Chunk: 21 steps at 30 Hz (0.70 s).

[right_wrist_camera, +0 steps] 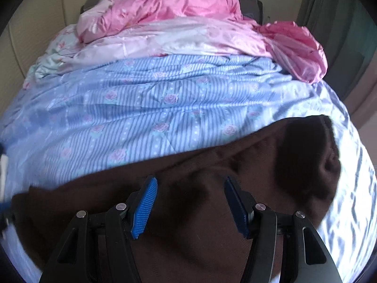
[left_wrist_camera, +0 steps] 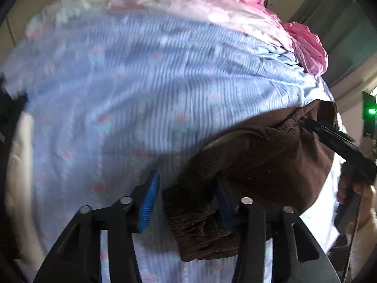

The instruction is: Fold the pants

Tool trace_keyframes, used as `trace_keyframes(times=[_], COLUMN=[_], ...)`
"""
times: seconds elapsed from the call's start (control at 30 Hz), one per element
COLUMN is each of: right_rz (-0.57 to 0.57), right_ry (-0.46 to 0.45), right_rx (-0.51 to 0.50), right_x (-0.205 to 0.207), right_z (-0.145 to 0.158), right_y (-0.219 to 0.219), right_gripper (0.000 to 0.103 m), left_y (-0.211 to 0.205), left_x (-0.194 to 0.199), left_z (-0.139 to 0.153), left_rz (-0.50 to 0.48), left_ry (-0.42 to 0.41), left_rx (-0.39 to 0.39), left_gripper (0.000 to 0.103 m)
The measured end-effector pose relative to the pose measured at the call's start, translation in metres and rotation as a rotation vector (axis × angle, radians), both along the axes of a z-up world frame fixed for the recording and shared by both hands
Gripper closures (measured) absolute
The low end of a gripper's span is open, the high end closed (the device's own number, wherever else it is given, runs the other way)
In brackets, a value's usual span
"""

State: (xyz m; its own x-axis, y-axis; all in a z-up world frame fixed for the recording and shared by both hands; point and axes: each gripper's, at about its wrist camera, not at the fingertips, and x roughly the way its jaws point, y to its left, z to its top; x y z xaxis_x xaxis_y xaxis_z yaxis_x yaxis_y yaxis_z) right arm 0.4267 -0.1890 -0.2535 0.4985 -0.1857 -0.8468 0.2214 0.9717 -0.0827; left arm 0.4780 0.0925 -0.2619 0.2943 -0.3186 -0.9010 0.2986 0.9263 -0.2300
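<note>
Dark brown ribbed-knit pants (left_wrist_camera: 264,162) lie on a bed covered by a light blue striped quilt with pink rose print (left_wrist_camera: 132,80). They sit toward the near right part of the bed in both views.

Left gripper (left_wrist_camera: 186,200) — black frame, blue ridged pads. Its fingers stand apart, not pressed together. A bunched fold of the brown fabric sits in the gap, lying against the right pad and draping down past it; the left pad (left_wrist_camera: 148,202) is clear of the cloth, with blue quilt visible in the space beside it. Whether the cloth is pinched at all cannot be told.

In the left wrist view, the right gripper's black fingers (left_wrist_camera: 339,139) reach in from the right edge, tips buried in a gathered bit of the pants' far edge. Whether they are clamped there cannot be told from this angle. Part of a hand (left_wrist_camera: 353,191) shows just below.

Right gripper (right_wrist_camera: 190,202) — seen from its own camera, fingers wide apart, hovering over a broad spread of the brown pants (right_wrist_camera: 188,212); nothing sits between the pads.

Further back: a crumpled pink satin bedspread (right_wrist_camera: 179,7) heaped at the head of the bed, a paler pink sheet (right_wrist_camera: 165,40) below it. Left wrist view is motion-blurred.
</note>
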Motion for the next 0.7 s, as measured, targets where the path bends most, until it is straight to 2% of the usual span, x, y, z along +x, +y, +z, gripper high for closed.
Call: trace_keyframes(times=[0.07,0.1,0.13,0.27,0.33,0.43,0.5,0.63,0.7], right_rz=[-0.008,-0.017,-0.026,-0.093,-0.127,-0.158,-0.171,-0.178,-0.164], right_ry=[-0.030,-0.047,-0.059,-0.070,-0.054,-0.021,0.004,0.051,0.061], right_rx=[0.003,0.016,0.032,0.112,0.138,0.171,0.192,0.259,0.272], right_x=[-0.016,-0.028,-0.037,-0.080,-0.097,-0.120,-0.133,-0.149,-0.154], right_z=[0.011,0.018,0.022,0.028,0.024,0.014,0.006,-0.009,-0.014], right_y=[-0.004,-0.008,-0.011,-0.028,-0.036,-0.045,-0.052,-0.061,-0.061], right_gripper=[0.043,0.043,0.043,0.043,0.043,0.043,0.043,0.043,0.043], left_y=[-0.011,-0.019,-0.026,-0.078,-0.109,-0.155,-0.173,-0.199,-0.205], left_x=[-0.007,-0.009,-0.009,0.004,0.012,0.026,0.028,0.021,0.020], left_z=[0.025,0.038,0.047,0.063,0.058,0.037,0.024,0.001,-0.007], left_rz=[-0.038,-0.074,-0.110,-0.312,-0.392,-0.478,-0.502,-0.564,-0.572], left_ry=[-0.107,-0.152,-0.171,-0.128,-0.106,-0.034,0.001,0.002,0.007], left_rx=[0.042,0.027,0.001,-0.155,-0.164,-0.143,-0.120,0.021,0.066], left_gripper=[0.042,0.035,0.033,0.033,0.035,0.044,0.044,0.047,0.048])
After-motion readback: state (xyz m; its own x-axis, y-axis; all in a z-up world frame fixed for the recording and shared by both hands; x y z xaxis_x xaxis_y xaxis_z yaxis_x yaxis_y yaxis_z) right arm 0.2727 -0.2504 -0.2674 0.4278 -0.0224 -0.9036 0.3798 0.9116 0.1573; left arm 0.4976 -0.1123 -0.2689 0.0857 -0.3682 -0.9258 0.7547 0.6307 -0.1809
